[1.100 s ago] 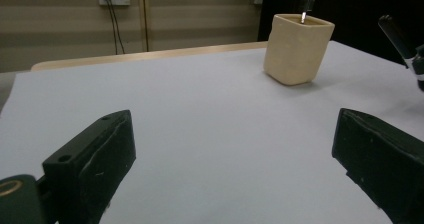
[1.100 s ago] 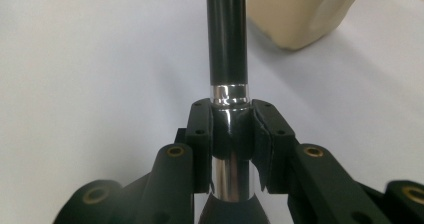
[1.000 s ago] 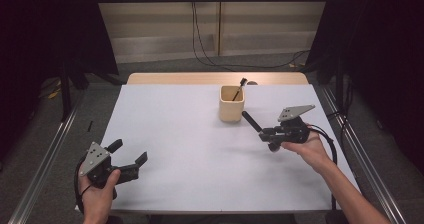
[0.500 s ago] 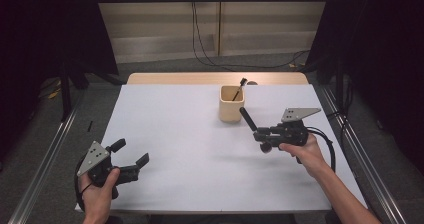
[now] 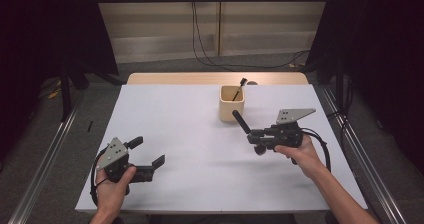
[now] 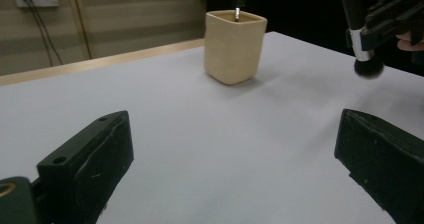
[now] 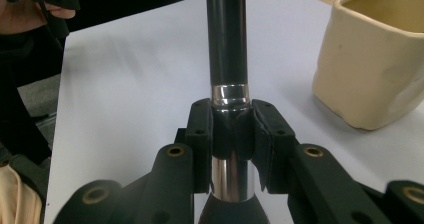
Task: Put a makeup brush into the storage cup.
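A black-handled brush (image 5: 243, 123) with a silver ferrule is clamped in my right gripper (image 5: 256, 134), which is shut on it at the right of the white table (image 5: 175, 114). The handle slants up toward a cream cup (image 5: 232, 105) and the dark bristle head (image 5: 259, 149) hangs below. In the right gripper view the gripper (image 7: 231, 129) pinches the ferrule, the brush (image 7: 227, 44) rises straight ahead and the cup (image 7: 380, 64) stands to the right. My left gripper (image 5: 147, 151) rests open and holds nothing at the near left. The left gripper (image 6: 235, 134) faces the cup (image 6: 234, 46) and the bristle head (image 6: 369, 66).
A thin dark brush (image 5: 240, 86) stands in the cup. The white sheet ends short of the wooden far edge (image 5: 215, 78). Metal rails (image 5: 45, 164) run along both sides, and cables (image 5: 200, 39) hang behind the table.
My left gripper has shifted to the right along the near edge. The right gripper with the brush has edged slightly left.
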